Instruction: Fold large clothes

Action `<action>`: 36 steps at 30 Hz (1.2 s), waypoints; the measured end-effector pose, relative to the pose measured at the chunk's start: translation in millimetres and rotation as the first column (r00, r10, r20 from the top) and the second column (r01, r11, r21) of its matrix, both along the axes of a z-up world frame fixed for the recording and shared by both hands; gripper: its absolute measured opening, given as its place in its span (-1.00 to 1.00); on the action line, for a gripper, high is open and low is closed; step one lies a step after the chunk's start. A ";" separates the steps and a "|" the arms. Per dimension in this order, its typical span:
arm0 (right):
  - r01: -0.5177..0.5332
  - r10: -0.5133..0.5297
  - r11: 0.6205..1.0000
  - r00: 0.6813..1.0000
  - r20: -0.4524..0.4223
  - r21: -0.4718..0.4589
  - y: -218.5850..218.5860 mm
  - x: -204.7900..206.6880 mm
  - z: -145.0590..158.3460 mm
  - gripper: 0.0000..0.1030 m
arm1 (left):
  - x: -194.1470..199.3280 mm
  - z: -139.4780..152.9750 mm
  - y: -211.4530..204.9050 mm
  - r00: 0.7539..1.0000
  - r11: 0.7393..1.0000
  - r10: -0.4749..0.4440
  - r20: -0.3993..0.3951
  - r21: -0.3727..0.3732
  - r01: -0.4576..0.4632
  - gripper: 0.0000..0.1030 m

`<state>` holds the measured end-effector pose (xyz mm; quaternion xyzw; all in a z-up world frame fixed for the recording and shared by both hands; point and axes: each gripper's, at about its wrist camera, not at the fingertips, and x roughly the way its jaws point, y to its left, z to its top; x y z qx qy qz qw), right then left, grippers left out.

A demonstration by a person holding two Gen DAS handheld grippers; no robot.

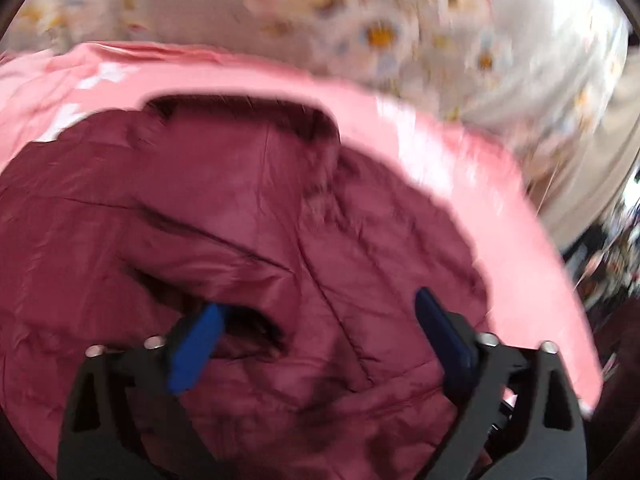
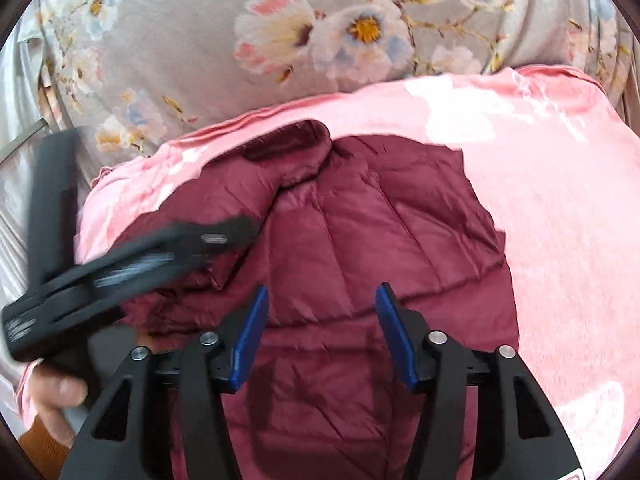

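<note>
A maroon quilted jacket lies on a pink blanket, collar at the far side. My left gripper is open and empty, hovering just above the jacket's front near a dark fold. The left wrist view is blurred by motion. In the right wrist view the same jacket lies spread, collar toward the far side. My right gripper is open and empty above the jacket's lower body. The left gripper also shows there, blurred, over the jacket's left sleeve.
The pink blanket lies on a grey bedcover with a flower print. A hand holding the left gripper shows at the lower left. Dark clutter lies past the bed's right edge.
</note>
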<state>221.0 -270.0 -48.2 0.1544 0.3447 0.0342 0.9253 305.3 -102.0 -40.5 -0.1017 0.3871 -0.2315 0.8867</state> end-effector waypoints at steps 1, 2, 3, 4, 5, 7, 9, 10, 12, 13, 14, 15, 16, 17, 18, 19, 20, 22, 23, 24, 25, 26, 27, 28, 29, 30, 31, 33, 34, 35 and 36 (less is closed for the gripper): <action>-0.003 0.003 1.000 1.000 0.005 -0.001 1.3 2.3 2.3 0.15 | -6.5 7.2 14.2 1.000 0.999 -0.002 0.012 -0.035 0.003 0.82; -0.006 0.006 1.000 1.000 0.009 -0.002 2.0 3.5 4.0 0.16 | -11.7 13.6 30.5 1.000 0.998 -0.003 0.013 -0.058 0.004 0.82; -0.013 0.013 1.000 1.000 0.012 -0.002 4.2 6.4 6.2 0.18 | -14.3 17.3 42.6 1.000 0.997 0.005 0.013 -0.072 -0.004 0.82; -0.021 0.021 1.000 1.000 0.015 -0.001 7.4 9.6 8.5 0.18 | -18.8 22.4 66.7 0.999 0.994 0.037 0.012 -0.102 -0.035 0.82; -0.029 0.029 1.000 0.999 0.018 -0.001 11.4 10.9 10.9 0.19 | -21.7 25.2 90.2 0.997 0.988 0.074 0.006 -0.139 -0.073 0.82; -0.055 0.055 0.998 0.998 0.026 -0.012 24.8 14.8 15.7 0.19 | -23.7 26.5 132.4 0.989 0.971 0.147 -0.020 -0.190 -0.148 0.82; -0.105 0.107 0.993 0.994 0.036 -0.058 51.0 25.5 20.2 0.29 | -24.8 24.2 174.7 0.969 0.948 0.241 -0.047 -0.201 -0.246 0.82; -0.125 0.129 0.989 0.991 0.038 -0.083 62.1 31.0 20.3 0.33 | -25.5 21.5 189.2 0.959 0.939 0.277 -0.054 -0.196 -0.282 0.82; -0.156 0.163 0.975 0.986 0.031 -0.161 90.7 46.9 16.3 0.35 | -23.2 15.1 213.0 0.939 0.924 0.335 -0.075 -0.171 -0.343 0.82; -0.165 0.173 0.965 0.985 0.024 -0.203 102.5 53.8 12.3 0.35 | -20.6 9.1 223.9 0.927 0.915 0.362 -0.095 -0.156 -0.373 0.81; -0.163 0.172 0.951 0.985 0.013 -0.262 114.8 62.4 6.3 0.35 | -18.6 3.7 232.7 0.918 0.907 0.379 -0.116 -0.148 -0.394 0.80; -0.156 0.166 0.940 0.986 0.006 -0.303 122.2 68.1 1.5 0.35 | -15.5 -4.3 240.6 0.907 0.899 0.395 -0.145 -0.140 -0.414 0.79; -0.154 0.162 0.932 0.987 -0.003 -0.328 126.4 73.8 -3.3 0.35 | -14.0 -8.5 246.1 0.903 0.896 0.397 -0.162 -0.145 -0.420 0.77; -0.155 0.157 0.931 0.987 -0.021 -0.331 128.3 81.5 -9.2 0.34 | -11.5 -12.9 252.2 0.900 0.892 0.395 -0.184 -0.156 -0.423 0.74; -0.152 0.151 0.933 0.988 -0.029 -0.325 128.3 84.8 -11.3 0.30 | -7.8 -19.3 256.3 0.896 0.887 0.386 -0.217 -0.179 -0.426 0.72; -0.145 0.141 0.938 0.989 -0.034 -0.314 125.4 88.5 -12.9 0.27 | -6.3 -23.2 258.8 0.896 0.882 0.376 -0.238 -0.206 -0.425 0.69; -0.131 0.127 0.949 0.991 -0.032 -0.288 120.6 91.9 -12.5 0.19 | -3.6 -27.0 260.1 0.895 0.875 0.366 -0.256 -0.233 -0.424 0.66; -0.101 0.097 0.970 0.995 -0.029 -0.221 108.8 94.7 -9.5 -0.12 | 4.5 -31.3 262.7 0.891 0.855 0.354 -0.286 -0.287 -0.432 0.61; -0.086 0.082 0.982 0.996 -0.031 -0.166 100.4 95.5 -7.2 -0.39 | 8.5 -33.3 265.0 0.890 0.847 0.351 -0.290 -0.308 -0.434 0.59; -0.071 0.068 0.991 0.997 -0.025 -0.115 92.4 94.3 -4.6 -0.56 | 14.0 -35.1 265.2 0.886 0.839 0.357 -0.296 -0.315 -0.443 0.57; -0.059 0.059 0.996 0.998 -0.014 -0.068 83.8 91.6 -2.0 -0.62 | 20.8 -38.6 267.8 0.875 0.829 0.374 -0.307 -0.311 -0.464 0.46; -0.043 0.043 0.999 0.999 -0.002 0.002 71.7 84.9 1.1 -0.70 | 26.4 -42.3 270.3 0.862 0.819 0.392 -0.321 -0.306 -0.486 0.32; -0.032 0.031 0.996 0.999 0.009 0.078 59.2 76.2 3.4 -0.72 | 29.4 -44.3 272.1 0.853 0.814 0.406 -0.328 -0.294 -0.500 0.25; -0.026 0.024 0.991 1.000 0.015 0.131 50.3 69.3 4.4 -0.73 | 32.8 -47.1 274.3 0.840 0.810 0.428 -0.334 -0.270 -0.521 0.04; -0.015 0.012 0.981 1.000 0.019 0.196 36.9 55.7 3.4 -0.74 | 35.3 -49.0 275.3 0.832 0.808 0.441 -0.338 -0.254 -0.531 -0.18; -0.004 0.001 0.976 1.000 0.015 0.216 29.5 46.8 0.6 -0.74 | 36.2 -51.3 276.3 0.827 0.812 0.448 -0.339 -0.232 -0.535 -0.29; 0.003 -0.005 0.976 1.000 0.007 0.217 26.4 43.3 -1.5 -0.74 | 36.9 -52.2 276.3 0.828 0.819 0.448 -0.337 -0.219 -0.531 -0.41; 0.027 -0.020 0.986 0.999 -0.045 0.163 20.4 38.7 -16.5 -0.61 | 35.2 -54.1 276.0 0.834 0.830 0.448 -0.323 -0.197 -0.522 -0.56; 0.043 -0.035 0.989 0.997 -0.063 0.141 18.0 37.9 -22.2 -0.58 | 35.1 -55.4 276.8 0.833 0.832 0.453 -0.318 -0.187 -0.523 -0.66; 0.063 -0.052 0.989 0.995 -0.085 0.135 12.2 37.4 -28.4 -0.57 | 34.6 -55.6 277.0 0.831 0.831 0.460 -0.314 -0.177 -0.527 -0.78; 0.080 -0.065 0.985 0.993 -0.096 0.152 5.1 36.2 -31.7 -0.55 | 33.2 -55.1 277.8 0.829 0.830 0.465 -0.312 -0.174 -0.530 -0.81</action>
